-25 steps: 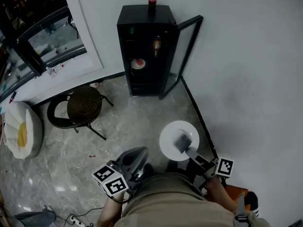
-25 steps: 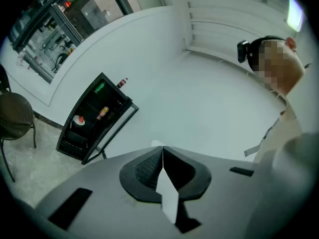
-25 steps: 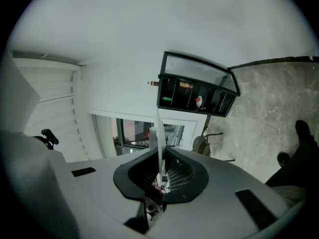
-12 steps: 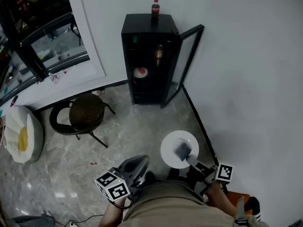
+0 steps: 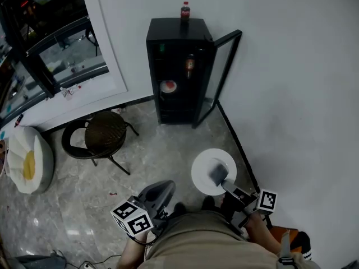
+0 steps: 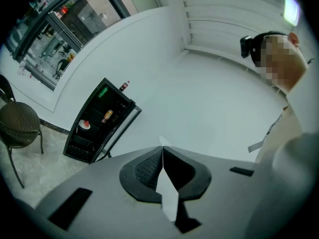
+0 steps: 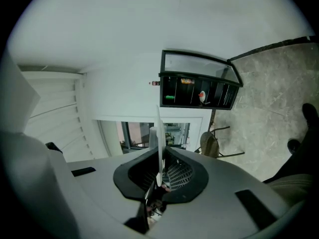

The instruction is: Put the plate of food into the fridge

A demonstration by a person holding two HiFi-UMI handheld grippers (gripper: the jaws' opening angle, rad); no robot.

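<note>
Stool: set at the lower left of the head view (image 5: 100, 130), on the marbled floor (image 5: 162, 144), well apart from the fridge.
Left gripper: low and left of centre in the head view (image 5: 164, 186); the jaws are pressed together with nothing between them, as the left gripper view shows.
Fridge: a black cabinet at upper centre (image 5: 178, 32), backed against the white wall; its door (image 5: 223, 72) is swung open to the right. A small dish (image 5: 168, 86) with something red on it is seen on a middle shelf, a bottle (image 5: 184, 9) stands on top.
Plate: white and round, at lower centre-right (image 5: 203, 170), carried above the floor and well apart from the fridge, so it is not yet stowed. Food on it cannot be made out.
Right gripper: at lower right (image 5: 217, 171); the jaws are clamped on the plate at its near rim, and the rim is seen edge-on between the pads in the right gripper view.
Handling: the plate is judged stiff, smooth-glazed, slippery and breakable. With one rim hold its weight hangs out beyond the jaws, so tilt is to be expected. A deep bite over the rim is advised, the plate kept level; the far rim could be steadied by the free left gripper.
</note>
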